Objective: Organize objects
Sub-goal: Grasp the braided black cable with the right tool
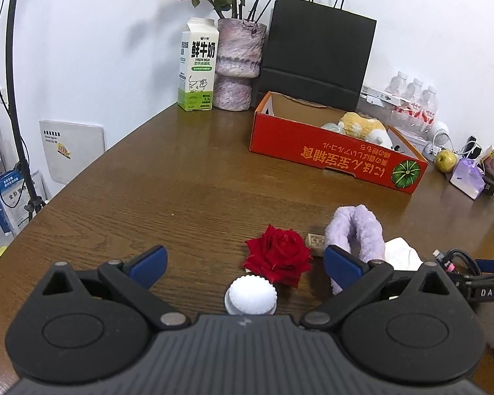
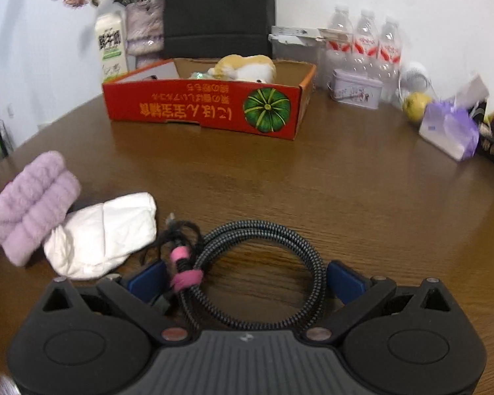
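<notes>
Coiled cable [image 2: 257, 273] lies right between our right gripper's [image 2: 247, 279] wide-spread fingers, unclamped; our left gripper [image 1: 243, 266] gapes over the white cap [image 1: 251, 295].

L gripper [image 1: 245, 268] wide apart — rose [image 1: 277, 254], white cap [image 1: 251, 295] btwn.

The milk carton [image 1: 198, 65] reads "鲜牛奶" in large black characters, "FRESH MILK" beneath, and "3.3" near its green base. The red cardboard box [image 1: 329, 154] carries yellow Japanese lettering printed upside down, too distorted to read exactly, beside a green pumpkin picture. "DAS" stands in white on the black right gripper [image 1: 490, 293] at the left wrist view's edge.
</notes>
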The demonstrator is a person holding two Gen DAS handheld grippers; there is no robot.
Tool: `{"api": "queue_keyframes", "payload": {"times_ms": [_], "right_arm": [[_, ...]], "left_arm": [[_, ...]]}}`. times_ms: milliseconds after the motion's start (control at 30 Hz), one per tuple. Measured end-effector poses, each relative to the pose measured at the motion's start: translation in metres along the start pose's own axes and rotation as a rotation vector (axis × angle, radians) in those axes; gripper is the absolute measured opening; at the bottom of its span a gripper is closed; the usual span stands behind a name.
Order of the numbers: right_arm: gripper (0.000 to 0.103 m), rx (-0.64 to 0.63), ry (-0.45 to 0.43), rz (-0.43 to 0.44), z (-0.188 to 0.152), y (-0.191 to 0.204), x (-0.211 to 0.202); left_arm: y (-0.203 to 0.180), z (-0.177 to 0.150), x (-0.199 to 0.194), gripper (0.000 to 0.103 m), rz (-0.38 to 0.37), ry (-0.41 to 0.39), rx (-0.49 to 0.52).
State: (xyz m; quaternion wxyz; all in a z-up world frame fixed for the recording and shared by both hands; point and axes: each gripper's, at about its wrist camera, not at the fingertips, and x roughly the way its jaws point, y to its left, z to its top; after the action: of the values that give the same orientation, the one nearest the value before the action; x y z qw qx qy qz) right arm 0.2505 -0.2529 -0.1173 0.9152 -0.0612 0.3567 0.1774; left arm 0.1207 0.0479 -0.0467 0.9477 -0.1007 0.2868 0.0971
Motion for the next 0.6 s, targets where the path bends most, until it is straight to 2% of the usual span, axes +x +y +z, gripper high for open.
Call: {"api": "queue_keyframes", "payload": {"times_ms": [167,267,300,333,600], "right_arm": [[0.103,0.013,-0.032,-0.022,-0.004,-0.002,0.000],[0.103,-0.008,-0.031,0.001,-0.005,0.000,-0.001],[0.101,-0.016,-0.036,0.010,-0.006,0.001,-0.002],[0.094,-0.020,-0.043,0.017,-0.006,0.001,-0.004],[0.092,-0.022,-0.097,0.044,-0.012,0.005,-0.018]], "left_arm": [[-0.001,-0.001,0.000,0.103,-0.010,0.003,-0.002],[-0.003,-0.002,0.000,0.103,-0.015,0.013,0.001],[-0.003,-0.003,0.001,0.103,-0.014,0.018,0.002],[-0.003,-0.003,0.001,0.103,-0.013,0.021,0.004],[-0.001,-0.004,0.000,0.103,-0.020,0.026,-0.001]]}}
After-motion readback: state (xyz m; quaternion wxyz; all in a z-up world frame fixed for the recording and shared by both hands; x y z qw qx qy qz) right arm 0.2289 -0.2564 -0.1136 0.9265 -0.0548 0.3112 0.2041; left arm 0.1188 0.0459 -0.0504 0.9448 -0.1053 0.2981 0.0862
